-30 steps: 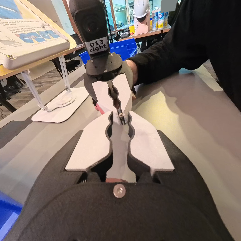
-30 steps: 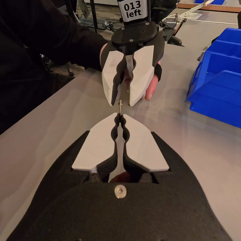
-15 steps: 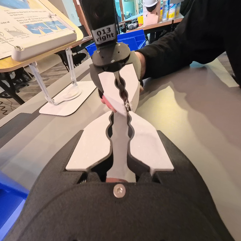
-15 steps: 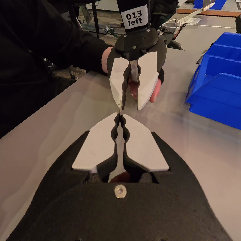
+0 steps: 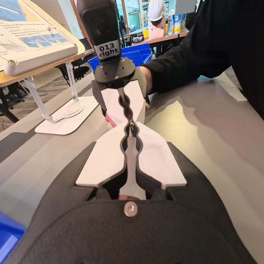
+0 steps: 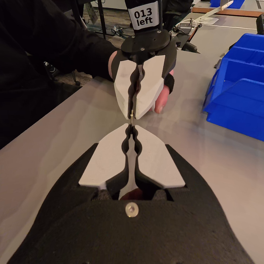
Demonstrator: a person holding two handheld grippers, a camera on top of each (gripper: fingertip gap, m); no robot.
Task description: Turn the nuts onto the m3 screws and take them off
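Observation:
My right gripper (image 6: 131, 125) is shut on a thin m3 screw (image 6: 131, 121) that sticks out forward from its tips. A small nut (image 6: 131, 114) sits on the screw's far end. My left gripper (image 6: 131, 116) faces the right one tip to tip, with its jaws closed on the nut. In the left wrist view my left gripper (image 5: 131, 124) holds the nut (image 5: 131, 124) at its very tips, and the right gripper (image 5: 132, 120) meets it head on. Both are held just above the grey table (image 6: 57, 142).
Blue bins (image 6: 235, 92) stand to the right of the right gripper. A white stand base (image 5: 64, 117) carries an instruction board (image 5: 35, 42) at the left. Another blue bin (image 5: 135, 52) is behind the right gripper. A black sleeve (image 5: 192, 60) reaches in from the right. Only a small space, under 4 cm, lies between the two pairs of fingers.
My left gripper was open one second ago; it has moved up to the screw's end and its jaws have closed on the nut. The right gripper has stayed shut on the screw.

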